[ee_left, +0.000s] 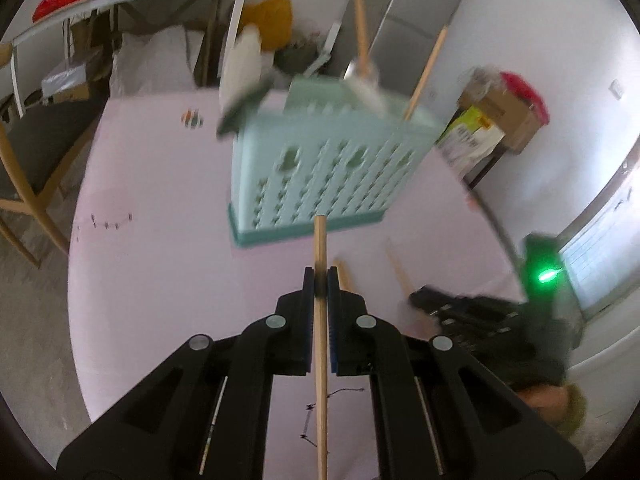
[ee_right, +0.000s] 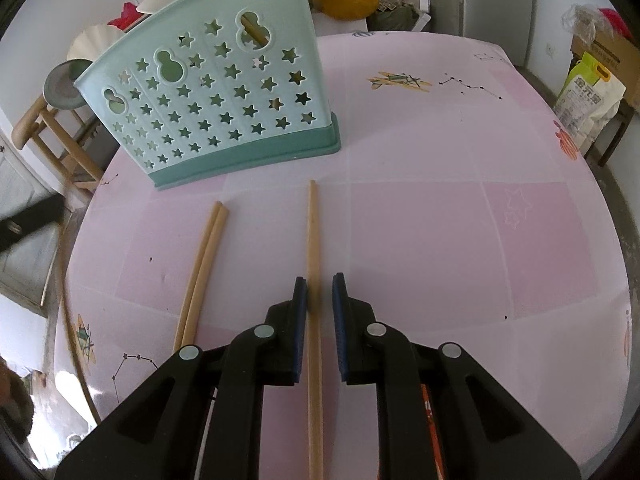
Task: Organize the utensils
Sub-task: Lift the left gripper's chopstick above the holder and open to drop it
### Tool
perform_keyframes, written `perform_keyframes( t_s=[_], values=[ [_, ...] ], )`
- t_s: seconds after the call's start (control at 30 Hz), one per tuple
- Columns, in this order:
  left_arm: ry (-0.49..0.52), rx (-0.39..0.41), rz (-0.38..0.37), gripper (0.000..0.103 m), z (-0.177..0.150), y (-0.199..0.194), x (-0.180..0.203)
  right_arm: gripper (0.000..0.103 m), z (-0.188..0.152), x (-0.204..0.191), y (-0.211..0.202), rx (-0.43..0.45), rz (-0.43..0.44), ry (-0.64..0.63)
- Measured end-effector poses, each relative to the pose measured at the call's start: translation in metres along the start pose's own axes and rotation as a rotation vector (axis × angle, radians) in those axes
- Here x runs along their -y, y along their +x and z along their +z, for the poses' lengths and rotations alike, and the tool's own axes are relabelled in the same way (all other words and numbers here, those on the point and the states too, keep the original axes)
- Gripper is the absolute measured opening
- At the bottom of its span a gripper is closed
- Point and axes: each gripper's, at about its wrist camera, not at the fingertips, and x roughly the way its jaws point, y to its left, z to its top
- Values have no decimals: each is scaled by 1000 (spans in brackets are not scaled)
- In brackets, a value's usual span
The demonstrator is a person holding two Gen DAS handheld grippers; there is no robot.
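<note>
In left gripper (ee_left: 321, 280): chopstick (ee_left: 321, 360)

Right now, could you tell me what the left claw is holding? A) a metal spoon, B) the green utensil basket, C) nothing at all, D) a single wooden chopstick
D: in the left wrist view the left claw is shut on one wooden chopstick, which runs between its pads toward the green utensil basket.
</note>
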Motion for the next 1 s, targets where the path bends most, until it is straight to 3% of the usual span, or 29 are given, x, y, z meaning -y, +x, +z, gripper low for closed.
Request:
perform_keyframes(
  t_s=[0.33, 0.6, 0.83, 1.0],
  values=[
    [37, 215, -114, 4, 49, -62, 22, 13, -1, 1, 0, 4, 3, 4],
    [94, 383, -242, 4, 112, -102, 48, 13, -1, 1, 0, 5, 4, 6],
    [125, 513, -268, 3, 160, -119, 70, 13, 0, 1, 1, 3, 9, 10],
    [107, 559, -283, 3, 182, -116, 77, 13, 0, 1, 0, 4, 9, 12]
  ],
)
